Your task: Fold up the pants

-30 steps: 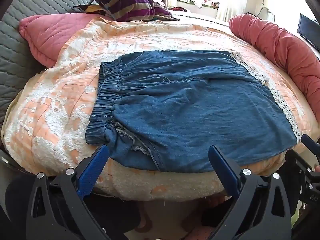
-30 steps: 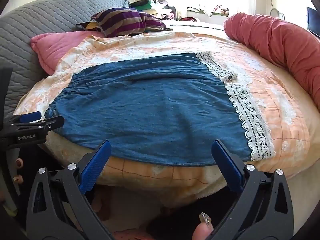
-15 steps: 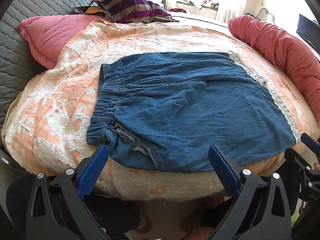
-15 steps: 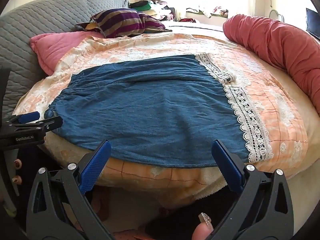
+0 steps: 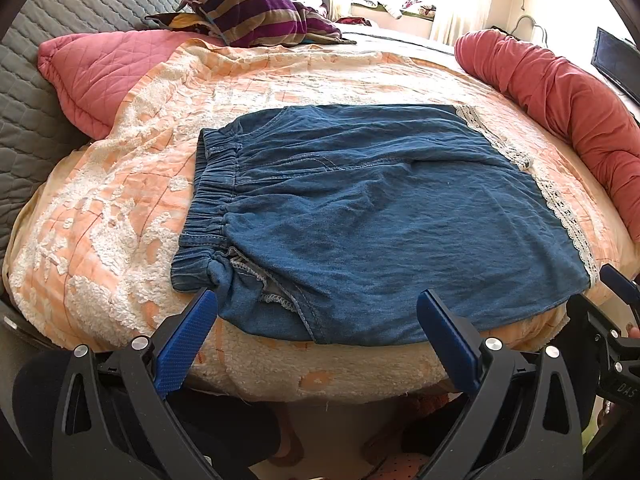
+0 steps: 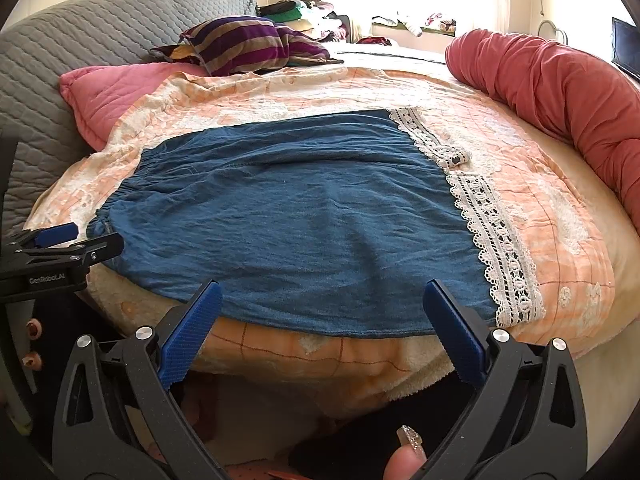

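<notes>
grey quilted headboard (image 5: pixel 60 20) seen at far left, pink pillow (image 5: pixel 100 72) just beside it. left gripper (image 5: pixel 316 328) held at near bed edge, jaws spread wide, nothing gripped, left pad just short of waistband corner. blue pants (image 5: pixel 360 216) laid flat on peach bedspread (image 5: pixel 120 208), elastic waistband (image 5: pixel 208 208) at left, lace hem (image 6: pixel 492 236) at right. right gripper (image 6: pixel 320 316) likewise spread wide and empty, poised at near edge of pants. red bolster (image 6: pixel 568 96) lies along right side.
</notes>
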`<state>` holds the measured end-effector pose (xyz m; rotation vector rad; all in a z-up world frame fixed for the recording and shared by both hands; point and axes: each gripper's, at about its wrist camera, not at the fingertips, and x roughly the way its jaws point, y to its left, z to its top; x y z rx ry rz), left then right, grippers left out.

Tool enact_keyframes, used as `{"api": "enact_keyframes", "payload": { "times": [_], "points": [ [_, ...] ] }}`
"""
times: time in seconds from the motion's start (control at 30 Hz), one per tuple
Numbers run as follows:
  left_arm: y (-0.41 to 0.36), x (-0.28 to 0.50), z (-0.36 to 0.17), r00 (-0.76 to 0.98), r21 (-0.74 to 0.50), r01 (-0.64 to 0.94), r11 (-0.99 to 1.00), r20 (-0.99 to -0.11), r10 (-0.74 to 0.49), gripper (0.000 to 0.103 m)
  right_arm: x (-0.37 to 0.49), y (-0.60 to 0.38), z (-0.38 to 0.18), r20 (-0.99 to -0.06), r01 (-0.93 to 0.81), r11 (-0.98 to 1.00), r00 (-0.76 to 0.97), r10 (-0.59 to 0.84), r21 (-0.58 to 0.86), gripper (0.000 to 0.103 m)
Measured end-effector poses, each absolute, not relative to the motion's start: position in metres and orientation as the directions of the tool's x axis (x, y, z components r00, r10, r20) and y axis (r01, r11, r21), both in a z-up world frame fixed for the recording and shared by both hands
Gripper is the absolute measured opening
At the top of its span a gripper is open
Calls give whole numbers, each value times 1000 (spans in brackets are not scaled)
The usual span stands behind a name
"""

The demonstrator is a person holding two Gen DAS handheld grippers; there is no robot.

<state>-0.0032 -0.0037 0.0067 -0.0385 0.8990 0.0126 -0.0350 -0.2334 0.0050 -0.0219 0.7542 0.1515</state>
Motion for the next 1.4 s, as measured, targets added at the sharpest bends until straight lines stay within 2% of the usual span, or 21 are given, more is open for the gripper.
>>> {"api": "enact_keyframes", "payload": {
  "times": [1.4],
  "points": [
    [-5,-4,7,619,-31,-26,999,-785,-8,99,-32,-230,3,-682,-154,988,719,130,26,95]
  ]
}}
